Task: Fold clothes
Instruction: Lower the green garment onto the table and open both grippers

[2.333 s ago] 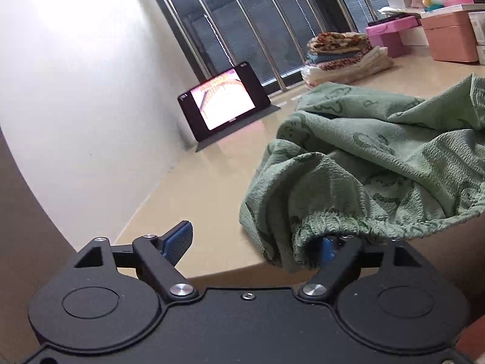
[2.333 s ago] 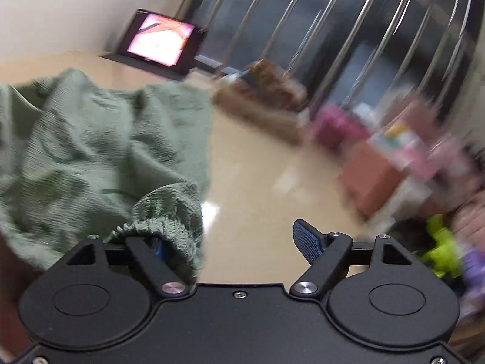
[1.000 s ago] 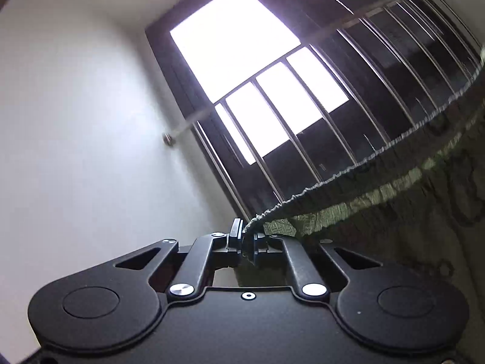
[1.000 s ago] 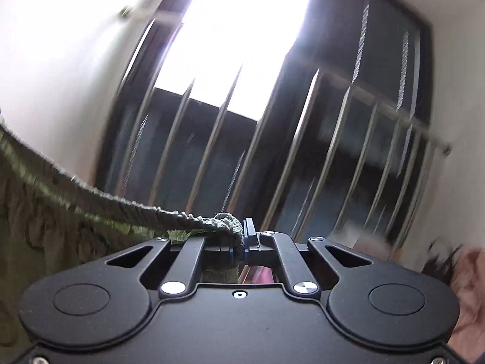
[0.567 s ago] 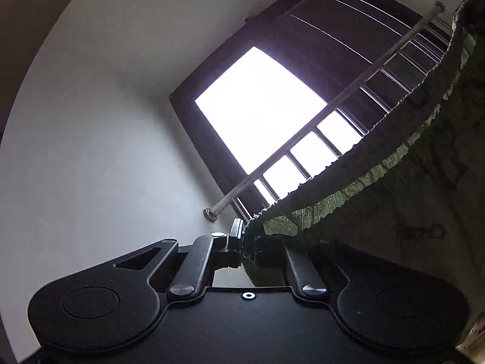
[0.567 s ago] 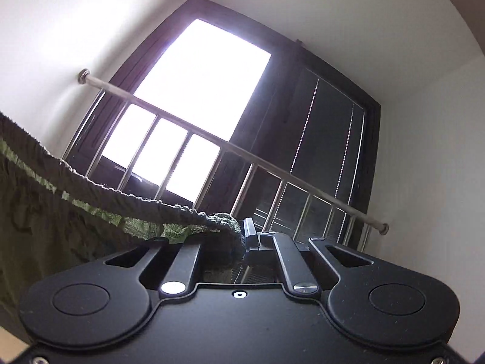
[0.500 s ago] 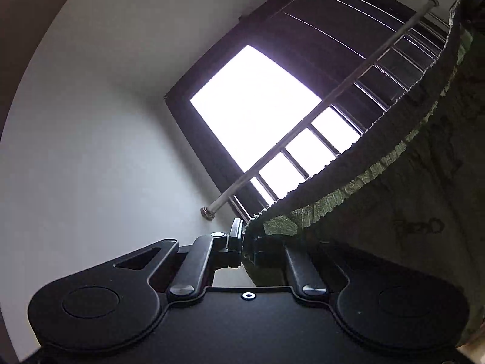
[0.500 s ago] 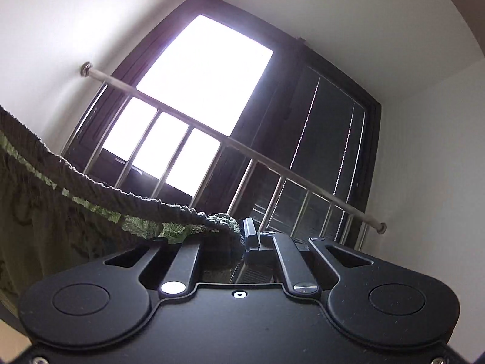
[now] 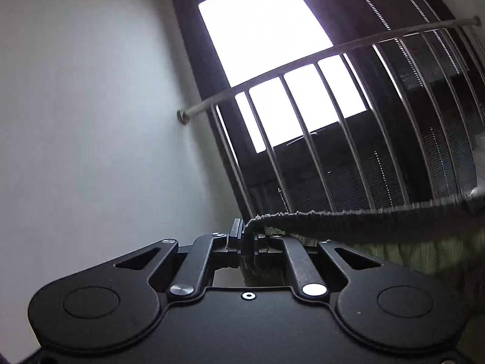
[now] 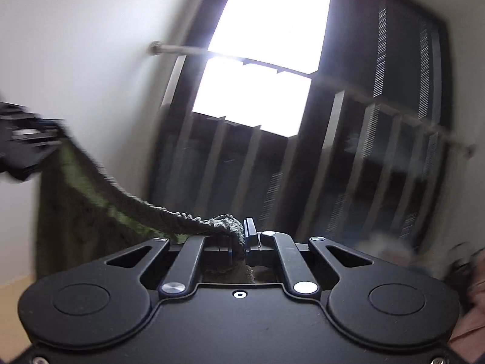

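Note:
A green textured garment with a gathered elastic waistband (image 9: 379, 221) is held up in the air between both grippers. My left gripper (image 9: 247, 238) is shut on one end of the waistband, which runs off to the right with the cloth hanging below it. My right gripper (image 10: 242, 236) is shut on the other end of the waistband (image 10: 182, 220), and the cloth (image 10: 78, 206) hangs down to the left. In the right wrist view the left gripper (image 10: 27, 145) shows blurred at the far left, at the top of the cloth.
Ahead is a dark window with a bright pane (image 9: 266, 27) behind a metal railing of vertical bars (image 9: 303, 139). A white wall (image 9: 91, 121) fills the left. A strip of beige table (image 10: 12, 309) shows at the lower left of the right wrist view.
Both views have swung down, so the railing and window sit lower and more upright. The waistband now runs nearly level from the left gripper instead of steeply upward. Both grippers stay shut on it.

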Demonstrator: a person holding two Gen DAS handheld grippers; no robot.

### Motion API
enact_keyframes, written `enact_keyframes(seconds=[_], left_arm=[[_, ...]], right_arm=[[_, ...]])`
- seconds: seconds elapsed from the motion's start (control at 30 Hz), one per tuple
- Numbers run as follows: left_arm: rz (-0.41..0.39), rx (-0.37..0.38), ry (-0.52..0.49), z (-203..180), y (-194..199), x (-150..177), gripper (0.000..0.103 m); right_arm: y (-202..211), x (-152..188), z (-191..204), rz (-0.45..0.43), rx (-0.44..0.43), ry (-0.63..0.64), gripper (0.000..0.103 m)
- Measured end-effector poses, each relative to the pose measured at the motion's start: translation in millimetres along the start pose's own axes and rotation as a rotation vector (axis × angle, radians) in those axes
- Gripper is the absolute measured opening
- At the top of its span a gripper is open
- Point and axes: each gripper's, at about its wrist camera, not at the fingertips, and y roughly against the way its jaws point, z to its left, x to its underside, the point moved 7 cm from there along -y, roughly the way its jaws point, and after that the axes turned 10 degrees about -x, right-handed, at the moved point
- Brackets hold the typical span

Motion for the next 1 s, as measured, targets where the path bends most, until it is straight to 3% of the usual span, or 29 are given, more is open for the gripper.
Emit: enact_keyframes(seconds=[0.07, 0.13, 0.2, 0.27, 0.37, 0.47, 0.63, 0.7, 0.8, 0.83, 0.87, 0.9, 0.93, 0.97, 1.0], left_arm=[[0.006, -0.028, -0.03, 1.4, -16.0, -6.7, 0.007], [-0.041, -0.005, -0.096, -14.9, -19.8, -19.3, 0.007], [-0.083, 0.069, -0.112, -41.1, -14.4, -33.3, 0.007], [-0.094, 0.2, -0.121, -80.0, -0.7, -37.1, 0.007], [-0.08, 0.382, -0.222, -160.9, 28.4, -8.3, 0.007], [-0.086, 0.55, -0.346, -258.5, 63.5, 59.3, 0.007], [0.08, 0.831, -0.476, -396.1, 124.2, 196.4, 0.007], [0.12, 0.889, -0.487, -414.1, 142.5, 227.1, 0.008], [0.175, 0.933, -0.49, -424.9, 157.2, 252.8, 0.009], [0.2, 0.935, -0.491, -422.8, 157.0, 255.6, 0.012], [0.226, 0.938, -0.493, -420.2, 156.7, 258.0, 0.027], [0.25, 0.94, -0.48, -416.5, 154.7, 257.4, 0.053], [0.27, 0.941, -0.453, -413.0, 153.0, 257.1, 0.066], [0.279, 0.946, -0.414, -405.7, 151.9, 254.1, 0.08], [0.283, 0.953, -0.369, -396.3, 153.2, 250.4, 0.086]], right_arm=[[-7.8, 6.5, 25.1, 0.019, -0.135, -0.061, 0.006], [-12.9, 12.3, 39.5, 0.023, -0.259, -0.169, 0.006], [-16.0, 22.2, 44.1, 0.02, -0.372, -0.296, 0.006], [-22.0, 46.3, 37.6, 0.033, -0.449, -0.443, 0.006], [-36.9, 106.4, 24.5, 0.095, -0.514, -0.662, 0.006], [-44.3, 192.7, 14.1, 0.17, -0.485, -0.838, 0.006], [-35.5, 351.1, 11.4, 0.366, -0.328, -1.076, 0.006], [-28.4, 397.9, 12.3, 0.455, -0.274, -1.136, 0.007], [-15.8, 420.3, 7.3, 0.502, -0.252, -1.144, 0.009], [-12.5, 418.0, 5.1, 0.493, -0.25, -1.125, 0.009], [-9.6, 413.8, 3.6, 0.484, -0.248, -1.101, 0.009], [-6.2, 410.1, 3.0, 0.479, -0.245, -1.08, 0.015], [-1.8, 407.3, 4.0, 0.478, -0.24, -1.061, 0.019], [2.5, 404.5, 5.1, 0.477, -0.235, -1.042, 0.035], [6.8, 401.6, 6.1, 0.476, -0.231, -1.024, 0.055]])
